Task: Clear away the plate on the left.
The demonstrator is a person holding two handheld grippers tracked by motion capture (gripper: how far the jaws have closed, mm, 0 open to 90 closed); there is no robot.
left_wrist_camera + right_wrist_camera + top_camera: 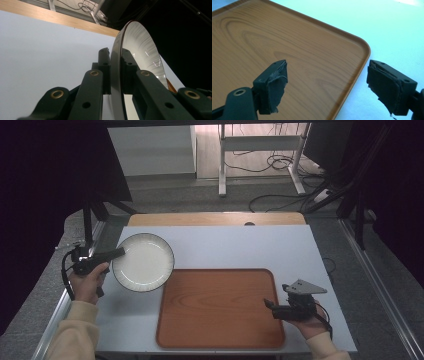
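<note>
Nearest, at the front right of the desk (220,245), right tool (270,304): held in a hand over the right edge of the tray, jaws standing wide apart with nothing between them, one over the wood, one over the pale desk top. Wooden tray (220,310): rounded corners, raised rim, flat on the desk, bare. Left tool (119,253): held in the left hand at the desk's left edge, jaws clamped on the plate's rim, one pad on each face. Plate (143,262): white, dark-rimmed, held at the tray's far left corner, overlapping its edge. Beyond: wooden strip along the desk's far edge, then floor with cables.
</note>
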